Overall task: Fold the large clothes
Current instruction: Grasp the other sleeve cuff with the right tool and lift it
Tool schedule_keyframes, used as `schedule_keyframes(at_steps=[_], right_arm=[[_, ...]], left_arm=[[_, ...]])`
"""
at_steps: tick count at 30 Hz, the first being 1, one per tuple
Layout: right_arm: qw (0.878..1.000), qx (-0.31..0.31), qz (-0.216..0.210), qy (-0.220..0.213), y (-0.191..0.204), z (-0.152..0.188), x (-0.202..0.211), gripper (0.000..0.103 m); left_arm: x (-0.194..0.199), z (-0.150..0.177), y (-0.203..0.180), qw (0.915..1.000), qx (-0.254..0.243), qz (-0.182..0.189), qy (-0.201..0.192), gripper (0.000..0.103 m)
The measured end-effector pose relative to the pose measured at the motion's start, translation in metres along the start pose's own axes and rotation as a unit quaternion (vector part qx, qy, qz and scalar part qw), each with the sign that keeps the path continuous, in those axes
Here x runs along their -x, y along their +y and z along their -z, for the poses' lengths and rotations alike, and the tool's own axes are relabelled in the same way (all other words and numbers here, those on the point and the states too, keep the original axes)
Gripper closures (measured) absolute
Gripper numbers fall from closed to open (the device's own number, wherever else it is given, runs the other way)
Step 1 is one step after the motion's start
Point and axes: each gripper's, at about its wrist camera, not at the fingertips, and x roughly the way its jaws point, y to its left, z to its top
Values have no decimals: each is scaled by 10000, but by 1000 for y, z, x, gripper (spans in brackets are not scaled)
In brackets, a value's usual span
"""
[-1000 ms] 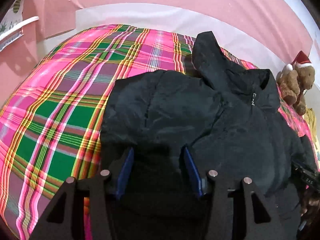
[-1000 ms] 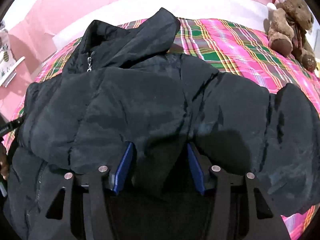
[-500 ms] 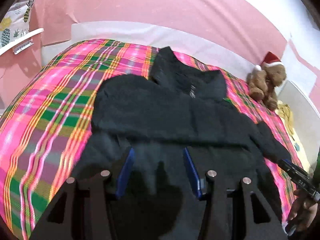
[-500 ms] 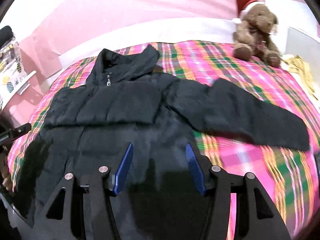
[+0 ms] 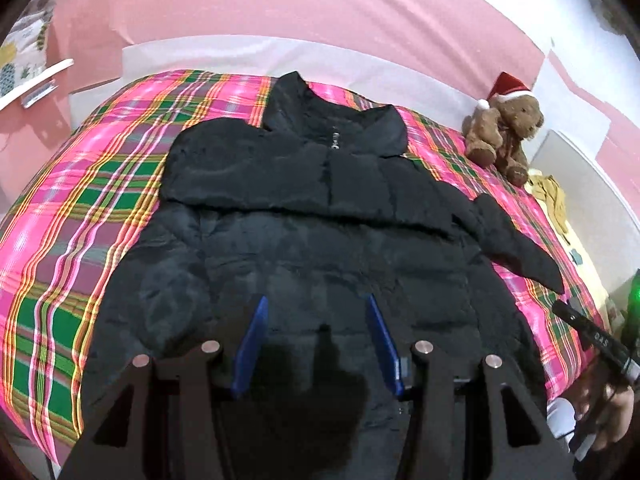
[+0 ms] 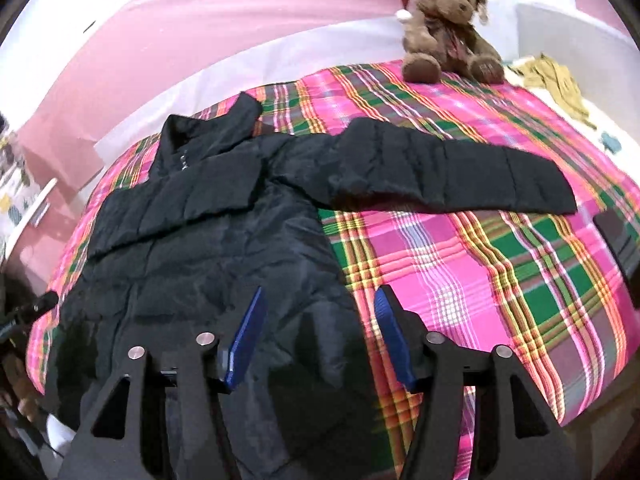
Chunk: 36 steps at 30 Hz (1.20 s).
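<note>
light: bright, even, indoor | shadow: gripper shadow on black jacket | blur: soft throughout, teddy bear smeared | distortion: strong fisheye, dark vignette corners

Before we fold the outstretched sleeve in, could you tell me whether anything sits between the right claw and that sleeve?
Nothing visible does. Between the open right claw and the outstretched sleeve of the black jacket there is only bare plaid bedspread. The teddy bear sits beyond the sleeve, near the far edge.

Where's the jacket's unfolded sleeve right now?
In the right wrist view, the sleeve lies stretched rightward across the plaid blanket, just below the teddy bear.
</note>
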Motion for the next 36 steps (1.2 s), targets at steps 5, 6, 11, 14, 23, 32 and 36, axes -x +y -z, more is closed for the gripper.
schedule_keyframes(at_steps=[5,6,11,14,23,32,36], right_arm=[[9990,-424,107,72,-32,-9,-17,43],[9985,-525,152,83,-40,-12,-21,43],[9924,-1184,313,120,-88,-29,-46,43],[9868,-1552,442,164,-116,-38,-65,43],[9638,-2636,393,-21,-186,-62,-109,42],[9394,-3399,239,-375,-212,-75,-117,42],[9384,-3415,346,-388,-218,-80,-117,79]], left_arm=[[-13,-13,-6,9999,-96,-90,21,51],[-17,-17,-7,9998,-149,-114,17,51],[-49,-42,-13,9989,-435,-177,46,51],[-79,-53,-15,9980,-550,-226,192,51],[-167,-76,-20,9959,-669,-268,552,51],[-179,-82,-26,9960,-725,-134,514,51],[-161,-80,-25,9973,-551,172,452,51]])
